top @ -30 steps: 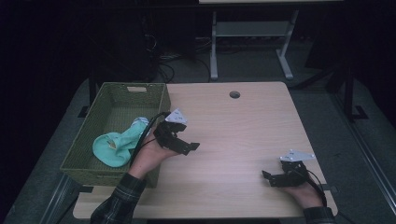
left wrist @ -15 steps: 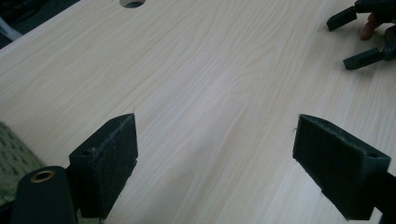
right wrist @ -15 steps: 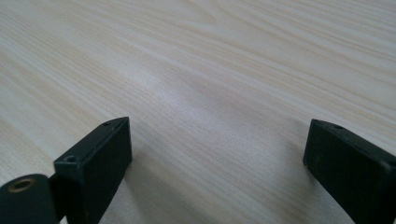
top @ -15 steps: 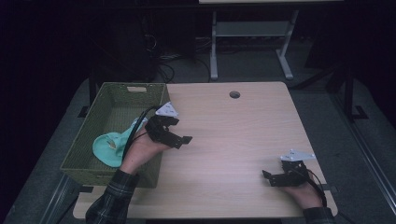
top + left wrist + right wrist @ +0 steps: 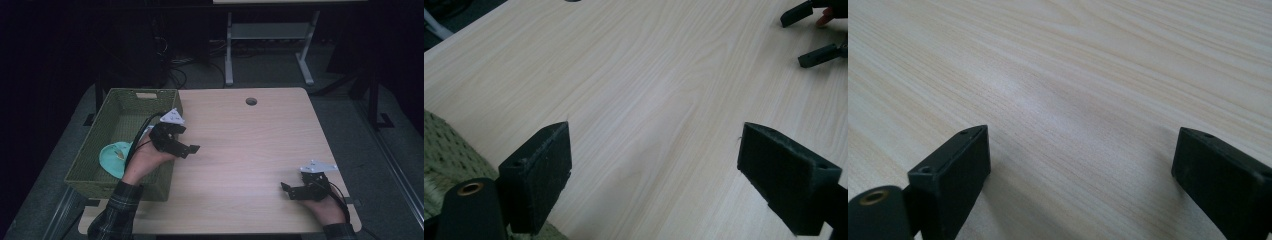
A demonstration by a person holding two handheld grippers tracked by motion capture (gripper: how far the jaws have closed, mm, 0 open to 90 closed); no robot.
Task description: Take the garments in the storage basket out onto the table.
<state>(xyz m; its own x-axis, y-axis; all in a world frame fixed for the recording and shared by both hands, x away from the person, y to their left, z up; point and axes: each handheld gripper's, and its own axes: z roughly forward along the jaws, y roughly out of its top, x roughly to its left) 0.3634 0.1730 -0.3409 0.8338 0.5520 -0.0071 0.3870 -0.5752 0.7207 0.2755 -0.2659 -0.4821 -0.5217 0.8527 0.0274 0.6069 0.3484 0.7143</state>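
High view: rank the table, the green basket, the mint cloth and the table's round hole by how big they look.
1. table
2. green basket
3. mint cloth, partly hidden by the left hand
4. round hole

no readable text, no labels, no brands, no numbers, no signs

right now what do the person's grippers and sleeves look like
Both are black hand-held tools. The left gripper and the right gripper each carry a grey three-cornered plate on top and trail a black cable. Their fingers are blocky black pads with a small hole near the tip. The sleeves are dark plaid.
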